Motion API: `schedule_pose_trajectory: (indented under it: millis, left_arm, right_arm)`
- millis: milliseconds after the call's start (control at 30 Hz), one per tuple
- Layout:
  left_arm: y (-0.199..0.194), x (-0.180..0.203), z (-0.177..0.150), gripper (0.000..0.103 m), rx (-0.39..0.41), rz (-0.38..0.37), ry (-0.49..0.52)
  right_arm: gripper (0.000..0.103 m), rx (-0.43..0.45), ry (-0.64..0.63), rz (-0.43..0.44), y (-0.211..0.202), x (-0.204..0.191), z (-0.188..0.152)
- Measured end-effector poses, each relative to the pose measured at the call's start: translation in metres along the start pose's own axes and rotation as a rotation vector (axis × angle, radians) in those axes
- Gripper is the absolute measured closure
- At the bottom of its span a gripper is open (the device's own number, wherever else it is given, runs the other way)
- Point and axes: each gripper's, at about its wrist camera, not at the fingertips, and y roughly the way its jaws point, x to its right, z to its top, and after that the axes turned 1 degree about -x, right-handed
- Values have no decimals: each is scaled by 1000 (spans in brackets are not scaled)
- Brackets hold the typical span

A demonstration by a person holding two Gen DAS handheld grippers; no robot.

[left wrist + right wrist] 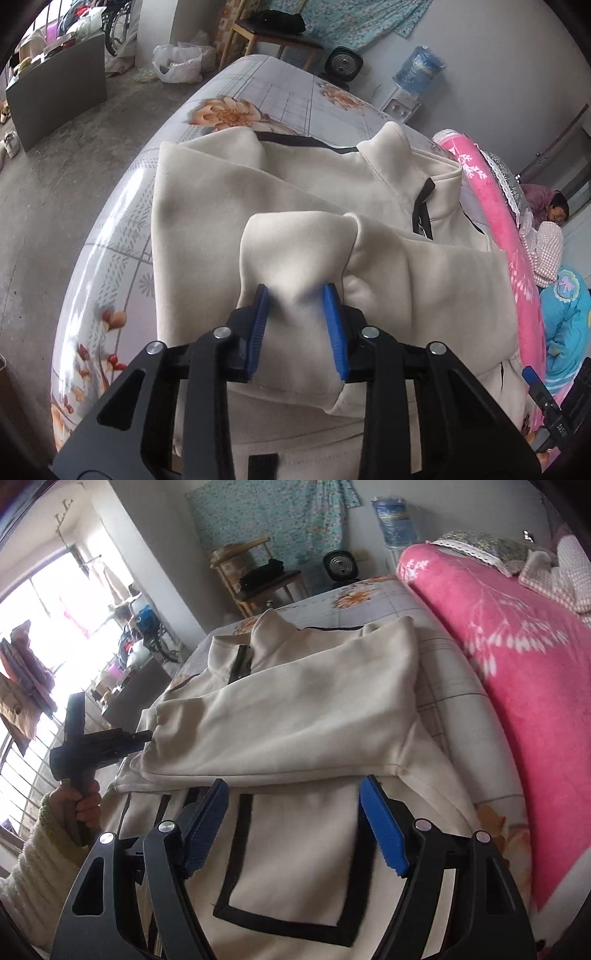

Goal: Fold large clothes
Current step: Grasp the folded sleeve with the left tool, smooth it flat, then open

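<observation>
A cream zip-up jacket (207, 206) with black trim lies spread on the floral bed sheet (258, 92), its collar (391, 147) toward the far end. One sleeve (295, 251) is folded across the chest. My left gripper (295, 295) is shut on that sleeve near the cuff, and the cloth bunches between the blue pads. In the right wrist view the left gripper (146, 736) holds the cuff at the jacket's (314, 701) left edge. My right gripper (295, 794) hovers open over the black-outlined pocket (295, 867), with nothing between its fingers.
A pink blanket (517, 664) is heaped along the bed's right side, and a person (557, 210) lies beyond it. Past the far end of the bed stand a wooden chair (273, 33), a small fan (343, 66) and a water dispenser (417, 70). Bare floor lies to the left.
</observation>
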Motion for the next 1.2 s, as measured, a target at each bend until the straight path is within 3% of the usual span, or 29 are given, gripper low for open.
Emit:
schedule_pose_trajectory:
  millis: [100,333,400,533,633,833,1033,1200]
  left_arm:
    - [0,7,-1,97,13,27,57]
    - [-67,39,-5,99,203,72,162]
    - [-79,42,-8,99,223,96,175]
    - [-47,27,-13,99,118,190,170]
    - [-36,5,-20,99,70,155,105]
    - [-26,-1,-22,98,58,134,102]
    - [-18,-13,-21,93,58,76,78]
    - [-18,-23,-20,92,62,13,43]
  right_arm:
    - [31,11,9,-13,-7,9,-2]
    - [31,11,-1,-59,-14,13,-3]
    - [31,8,-11,-70,-13,12,-5]
    - [31,-38,-12,-87,-2,12,-8]
    - [31,-56,-25,-98,1,9,-7]
    - [27,-77,-25,-83,-5,3,11]
    - [22,8,52,-110,-25,27,70]
    - [22,-34,155,-134,7,60,111]
